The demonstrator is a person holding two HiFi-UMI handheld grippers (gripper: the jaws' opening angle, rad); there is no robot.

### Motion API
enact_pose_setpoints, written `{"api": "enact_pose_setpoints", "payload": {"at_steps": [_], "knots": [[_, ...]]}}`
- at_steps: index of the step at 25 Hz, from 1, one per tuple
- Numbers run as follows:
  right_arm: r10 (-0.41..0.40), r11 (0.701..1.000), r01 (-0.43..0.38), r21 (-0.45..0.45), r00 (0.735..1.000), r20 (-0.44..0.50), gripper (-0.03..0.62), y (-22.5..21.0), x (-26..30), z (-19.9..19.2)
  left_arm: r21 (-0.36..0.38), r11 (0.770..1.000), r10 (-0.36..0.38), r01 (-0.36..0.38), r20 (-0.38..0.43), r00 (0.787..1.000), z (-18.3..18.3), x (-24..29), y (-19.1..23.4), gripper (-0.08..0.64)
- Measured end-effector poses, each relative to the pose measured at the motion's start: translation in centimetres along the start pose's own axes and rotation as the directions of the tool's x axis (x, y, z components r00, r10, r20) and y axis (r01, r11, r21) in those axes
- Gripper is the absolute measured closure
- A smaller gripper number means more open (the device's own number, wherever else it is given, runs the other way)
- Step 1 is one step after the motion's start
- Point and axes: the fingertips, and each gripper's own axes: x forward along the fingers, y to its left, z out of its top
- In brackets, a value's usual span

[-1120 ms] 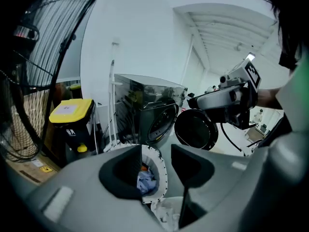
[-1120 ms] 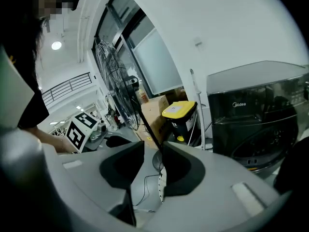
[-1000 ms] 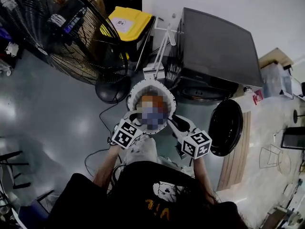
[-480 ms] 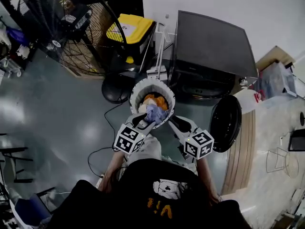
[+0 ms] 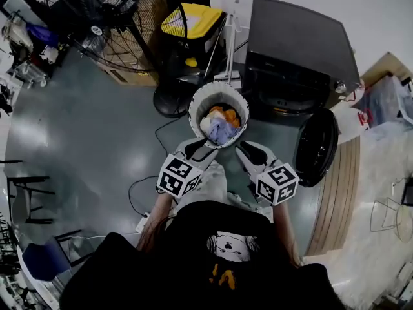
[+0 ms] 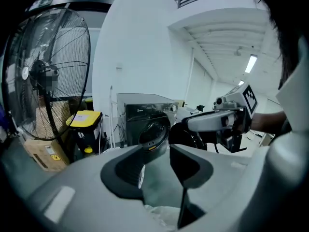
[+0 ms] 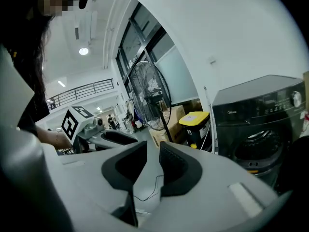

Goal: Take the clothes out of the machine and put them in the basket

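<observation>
A white round basket (image 5: 201, 102) stands on the floor in front of me, with orange and pale blue clothes (image 5: 221, 125) inside. Behind it is the dark washing machine (image 5: 297, 50), its round door (image 5: 316, 148) swung open to the right. My left gripper (image 5: 205, 150) and right gripper (image 5: 248, 151) hover side by side at the basket's near rim. In the left gripper view, the left gripper (image 6: 157, 146) is open and empty. In the right gripper view, the right gripper (image 7: 153, 151) stands narrowly open, also empty. The drum's inside is not visible.
A large floor fan (image 5: 122, 11) stands at the back left beside a yellow-lidded bin (image 5: 190, 21) and a cardboard box (image 5: 129, 76). A cable (image 5: 145, 186) trails over the grey floor to my left. A pale wooden platform (image 5: 335, 199) lies to the right.
The head view has swung, so the basket and machine sit higher and further right in frame. Both grippers keep their place at the basket's near rim, empty.
</observation>
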Motion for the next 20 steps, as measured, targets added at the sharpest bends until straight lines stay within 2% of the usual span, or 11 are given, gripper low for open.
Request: {"api": "enact_pose_setpoints", "payload": {"at_steps": [4, 8, 12, 20], "knots": [[0.006, 1.0, -0.006, -0.018, 1.0, 0.018, 0.517, 1.0, -1.2, -0.5, -0.009, 1.0, -0.003, 0.003, 0.029, 1.0, -0.4, -1.4, -2.0, 0.389], [0.008, 1.0, -0.007, -0.022, 0.999, 0.042, 0.54, 1.7, -2.1, -0.5, 0.003, 1.0, -0.007, 0.006, 0.057, 0.998, -0.2, -2.5, -3.7, 0.526], [0.0, 1.0, 0.002, -0.028, 0.998, 0.066, 0.577, 2.2, -2.8, -0.2, 0.034, 0.999, -0.006, 0.004, 0.05, 0.999, 0.1, -3.1, -4.7, 0.543], [0.0, 0.999, 0.003, -0.041, 0.997, 0.079, 0.577, 2.3, -4.3, 0.1, 0.06, 0.998, -0.02, 0.016, 0.066, 0.998, 1.0, -3.7, -7.1, 0.56]]}}
